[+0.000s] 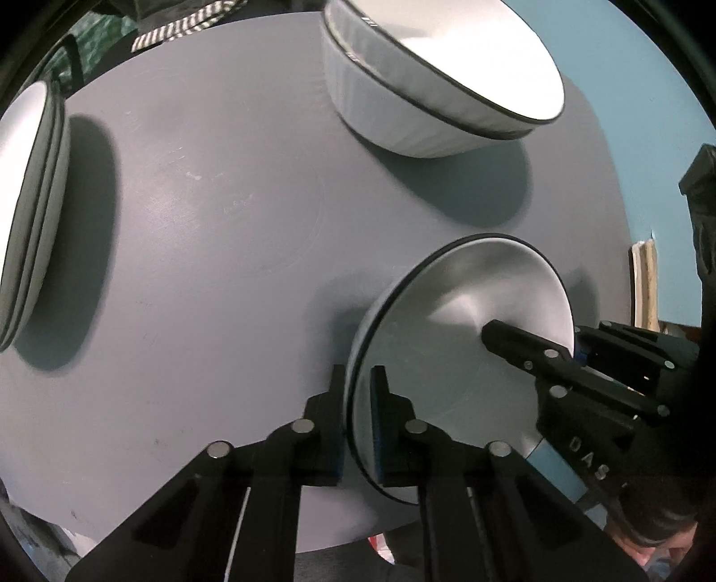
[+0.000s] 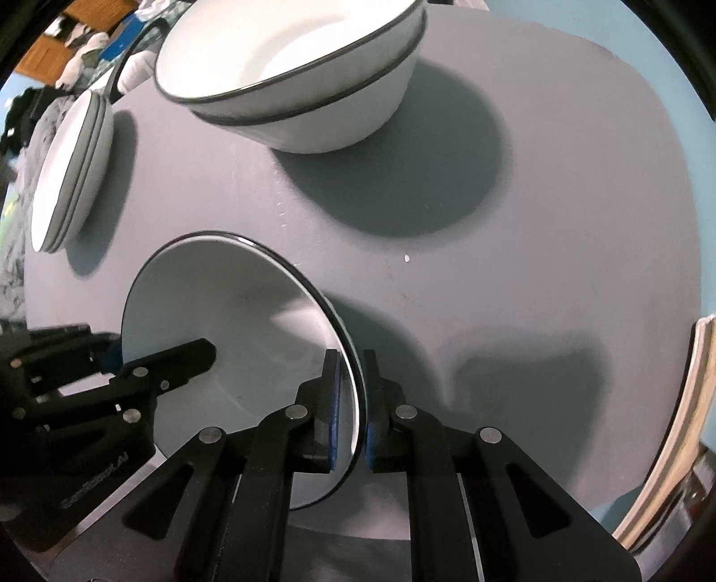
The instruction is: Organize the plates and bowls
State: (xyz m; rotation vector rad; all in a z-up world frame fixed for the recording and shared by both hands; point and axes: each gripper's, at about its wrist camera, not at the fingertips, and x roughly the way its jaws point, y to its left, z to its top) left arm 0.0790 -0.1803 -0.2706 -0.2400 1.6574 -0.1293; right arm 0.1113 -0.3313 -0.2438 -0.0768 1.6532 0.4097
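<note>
A white bowl with a dark rim (image 1: 470, 322) (image 2: 250, 322) is held over the round grey table (image 1: 201, 246) (image 2: 559, 224). My left gripper (image 1: 358, 394) is shut on its left rim, one finger inside and one outside. My right gripper (image 2: 351, 380) is shut on its opposite rim; it shows in the left wrist view (image 1: 528, 349), and the left gripper shows in the right wrist view (image 2: 179, 358). A stack of two larger white bowls (image 1: 429, 76) (image 2: 304, 76) stands at the far side. A stack of white plates (image 1: 27, 215) (image 2: 71, 170) lies at the left.
A striped cloth (image 1: 179, 27) lies past the table's far edge. A light wooden curved edge (image 2: 671, 425) is at the right, beyond the table. The wall behind is blue (image 1: 649, 112). Clutter and wooden furniture (image 2: 49, 49) sit at the far left.
</note>
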